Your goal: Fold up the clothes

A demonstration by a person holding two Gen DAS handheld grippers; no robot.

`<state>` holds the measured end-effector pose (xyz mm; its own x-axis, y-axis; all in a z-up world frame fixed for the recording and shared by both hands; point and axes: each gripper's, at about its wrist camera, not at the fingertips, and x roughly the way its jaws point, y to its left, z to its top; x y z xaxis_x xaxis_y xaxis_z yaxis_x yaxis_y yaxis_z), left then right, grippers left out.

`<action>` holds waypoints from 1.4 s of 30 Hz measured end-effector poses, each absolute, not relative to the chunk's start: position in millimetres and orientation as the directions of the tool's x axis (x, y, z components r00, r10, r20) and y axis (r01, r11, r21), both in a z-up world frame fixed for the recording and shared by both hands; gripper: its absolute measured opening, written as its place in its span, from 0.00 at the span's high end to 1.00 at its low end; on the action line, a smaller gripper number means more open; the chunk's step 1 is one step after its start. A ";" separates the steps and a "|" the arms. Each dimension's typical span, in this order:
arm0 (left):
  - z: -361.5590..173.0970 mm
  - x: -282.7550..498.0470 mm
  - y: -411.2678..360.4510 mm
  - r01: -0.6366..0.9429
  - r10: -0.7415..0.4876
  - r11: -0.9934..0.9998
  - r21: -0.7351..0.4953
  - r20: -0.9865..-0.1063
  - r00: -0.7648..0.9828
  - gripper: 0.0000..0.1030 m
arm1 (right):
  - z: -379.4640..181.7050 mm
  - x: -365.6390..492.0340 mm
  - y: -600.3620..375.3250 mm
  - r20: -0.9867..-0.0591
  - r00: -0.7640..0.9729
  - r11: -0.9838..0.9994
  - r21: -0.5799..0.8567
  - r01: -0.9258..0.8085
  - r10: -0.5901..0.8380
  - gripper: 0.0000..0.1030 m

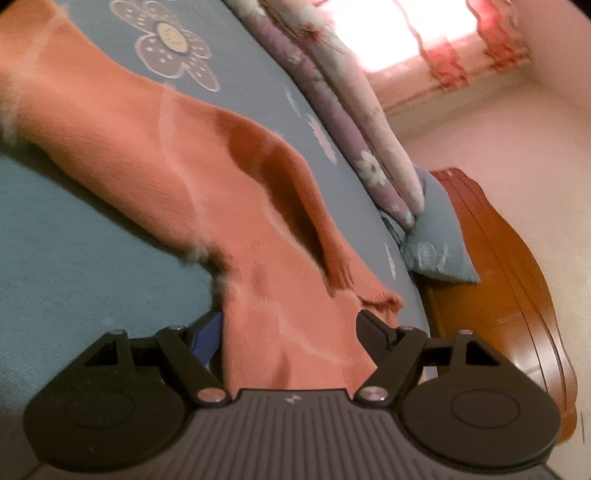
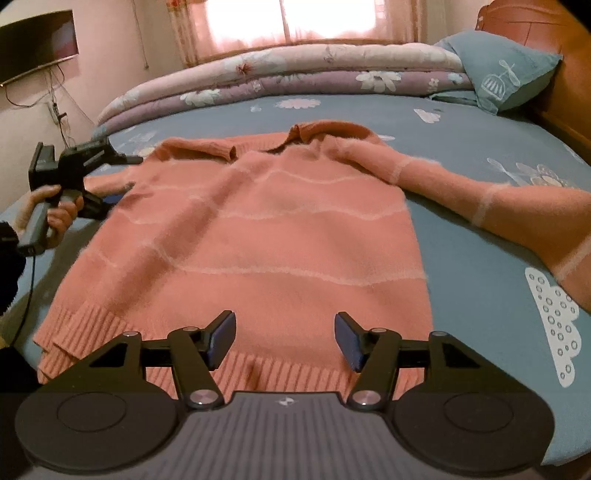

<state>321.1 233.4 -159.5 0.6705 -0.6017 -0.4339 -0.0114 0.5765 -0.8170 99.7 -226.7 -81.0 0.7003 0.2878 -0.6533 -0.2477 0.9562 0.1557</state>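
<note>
A blue bed (image 2: pixel 461 229) carries a salmon sweater (image 2: pixel 258 229) spread flat, one sleeve folded across its chest and the other stretched outward. The right gripper (image 2: pixel 285 339) hovers over the ribbed hem, jaws wide apart. The left gripper (image 1: pixel 290 339), held in a hand (image 2: pixel 55 216), has its jaws apart around sweater fabric.

Lighting: dim, warm pink indoor cast. Source: curtained window (image 2: pixel 291 18), blown out to white glare in both views. Left wrist view motion-blurred; sweater (image 1: pixel 155 155) smeared. Strong fisheye bending, dark vignetted corners. Soft shadows.
</note>
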 end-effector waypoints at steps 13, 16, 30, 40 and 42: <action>-184.2 227.9 217.5 0.048 -0.749 0.318 -0.947 -0.220 0.626 0.26 | -64.9 82.4 -233.5 -0.616 0.730 0.954 0.157 -0.254 0.296 0.32; -192.5 209.5 215.1 0.057 -0.761 0.237 -0.970 -0.149 0.632 0.25 | -63.0 81.1 -233.4 -0.613 0.730 0.953 0.163 -0.256 0.301 0.32; -139.2 165.8 202.3 0.005 -0.597 0.620 -0.785 -0.467 0.653 0.25 | -52.2 66.6 -204.6 -0.593 0.725 0.927 0.107 -0.360 0.350 0.31; -82.0 118.5 193.3 -0.058 -0.248 0.923 -0.381 -0.702 0.668 0.24 | -45.7 49.2 -63.9 -0.593 0.572 0.667 -0.076 -0.741 0.567 0.40; -80.5 104.1 198.7 -0.069 -0.216 0.934 -0.352 -0.707 0.674 0.24 | -54.6 49.2 -35.3 -0.626 0.536 0.637 -0.080 -0.767 0.567 0.42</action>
